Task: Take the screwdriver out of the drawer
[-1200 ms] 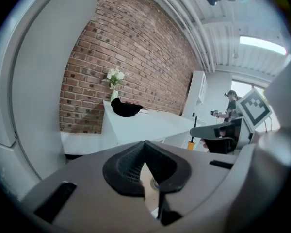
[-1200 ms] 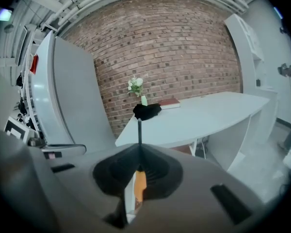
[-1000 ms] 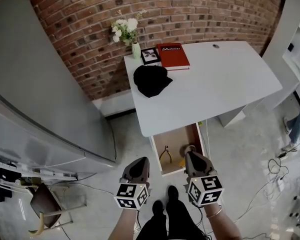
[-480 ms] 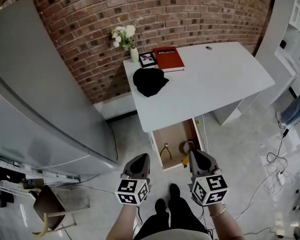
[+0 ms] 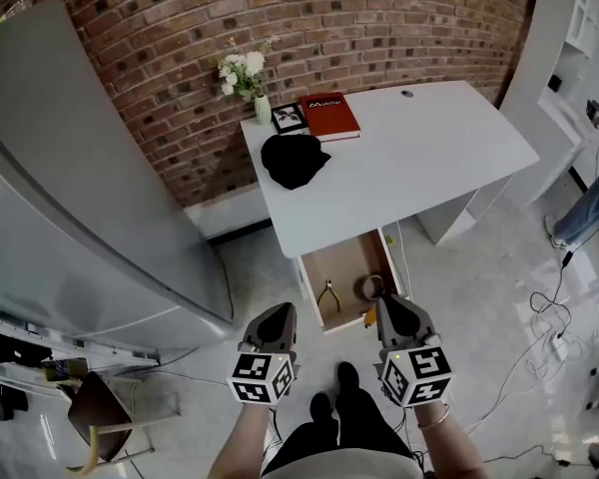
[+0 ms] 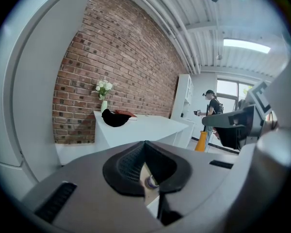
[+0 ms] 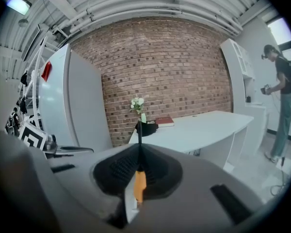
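Observation:
The screwdriver [image 7: 139, 184] has an orange handle and a thin black shaft that sticks up past the jaw tips. My right gripper [image 7: 138, 147] is shut on it. In the head view the right gripper [image 5: 391, 307] hangs just in front of the open wooden drawer [image 5: 344, 265], a bit of orange handle [image 5: 367, 318] showing at its left side. My left gripper [image 5: 277, 313] hovers level with it to the left of the drawer front. In its own view the left gripper [image 6: 145, 144] has its pads together with nothing held.
Yellow-handled pliers [image 5: 328, 295] and a tape roll [image 5: 369, 286] lie in the drawer under the white table [image 5: 419, 158]. A black cloth [image 5: 293, 158], red book [image 5: 329, 116], picture frame [image 5: 289, 118] and flower vase [image 5: 242, 73] sit at its back left. Grey cabinet [image 5: 80, 198] on the left; cables [image 5: 549, 337] on the right.
Both grippers have risen and drawn back from the drawer. The right one, which was over the tape roll inside the drawer, now holds the screwdriver in front of it.

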`<control>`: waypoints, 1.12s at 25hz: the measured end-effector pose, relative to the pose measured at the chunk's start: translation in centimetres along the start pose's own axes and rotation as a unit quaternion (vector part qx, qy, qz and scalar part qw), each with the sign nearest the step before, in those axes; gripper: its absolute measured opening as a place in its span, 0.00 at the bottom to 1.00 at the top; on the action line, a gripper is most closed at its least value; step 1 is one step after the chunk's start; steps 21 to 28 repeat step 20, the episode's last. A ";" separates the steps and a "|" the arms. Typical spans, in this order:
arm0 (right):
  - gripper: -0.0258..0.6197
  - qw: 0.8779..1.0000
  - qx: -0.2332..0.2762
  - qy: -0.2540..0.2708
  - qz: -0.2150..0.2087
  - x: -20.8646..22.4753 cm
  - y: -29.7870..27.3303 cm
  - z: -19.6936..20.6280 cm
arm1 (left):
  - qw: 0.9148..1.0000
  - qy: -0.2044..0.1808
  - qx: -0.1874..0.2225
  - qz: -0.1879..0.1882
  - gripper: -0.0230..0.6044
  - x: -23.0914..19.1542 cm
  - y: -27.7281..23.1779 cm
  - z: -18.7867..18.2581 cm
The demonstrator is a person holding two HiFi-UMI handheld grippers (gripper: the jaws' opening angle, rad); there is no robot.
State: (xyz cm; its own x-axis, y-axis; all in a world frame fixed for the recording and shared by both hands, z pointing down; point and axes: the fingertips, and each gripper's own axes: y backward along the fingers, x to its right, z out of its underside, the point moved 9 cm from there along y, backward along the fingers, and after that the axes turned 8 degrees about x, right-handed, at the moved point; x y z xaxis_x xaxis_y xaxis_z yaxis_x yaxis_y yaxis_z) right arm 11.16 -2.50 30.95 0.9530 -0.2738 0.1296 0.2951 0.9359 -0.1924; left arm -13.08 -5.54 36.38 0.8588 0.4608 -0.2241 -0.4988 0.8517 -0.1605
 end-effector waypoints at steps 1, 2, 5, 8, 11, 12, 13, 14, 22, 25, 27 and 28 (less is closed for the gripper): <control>0.06 1.000 0.000 0.000 0.001 -0.1 0.1 0.0 | 1.000 -0.001 0.001 0.000 0.02 0.0 0.1 -0.1; 0.06 1.000 0.001 0.000 0.001 -0.1 0.1 0.0 | 1.000 -0.002 0.002 0.001 0.02 0.0 0.1 -0.2; 0.06 1.000 0.002 0.000 0.002 -0.2 0.3 0.0 | 1.000 -0.005 0.005 0.001 0.02 0.0 0.3 -0.6; 0.06 1.000 0.003 0.001 0.003 -0.3 0.5 -0.1 | 1.000 -0.007 0.008 0.001 0.02 0.0 0.5 -0.8; 0.06 1.000 0.006 0.003 0.002 -0.3 0.5 -0.1 | 1.000 -0.009 0.011 -0.001 0.02 -0.2 0.6 -0.9; 0.06 1.000 0.006 0.003 0.002 -0.3 0.5 -0.2 | 1.000 -0.009 0.012 -0.001 0.02 -0.2 0.6 -1.0; 0.06 1.000 0.007 0.003 0.002 -0.2 0.6 -0.2 | 1.000 -0.010 0.012 -0.001 0.02 -0.1 0.6 -1.0; 0.06 1.000 0.007 0.003 0.002 -0.2 0.6 -0.2 | 1.000 -0.010 0.012 -0.002 0.02 -0.1 0.7 -1.0; 0.06 1.000 0.009 0.000 0.005 -0.2 0.8 -0.1 | 1.000 -0.017 0.009 0.002 0.02 -0.2 0.8 -1.3; 0.06 1.000 0.009 0.000 0.005 -0.2 0.8 -0.1 | 1.000 -0.017 0.009 0.002 0.02 -0.2 0.8 -1.3; 0.06 1.000 0.009 0.000 0.005 -0.2 0.8 -0.1 | 1.000 -0.017 0.009 0.002 0.02 -0.2 0.8 -1.3; 0.06 1.000 0.009 0.000 0.005 -0.2 0.8 -0.1 | 1.000 -0.017 0.009 0.002 0.02 -0.2 0.8 -1.3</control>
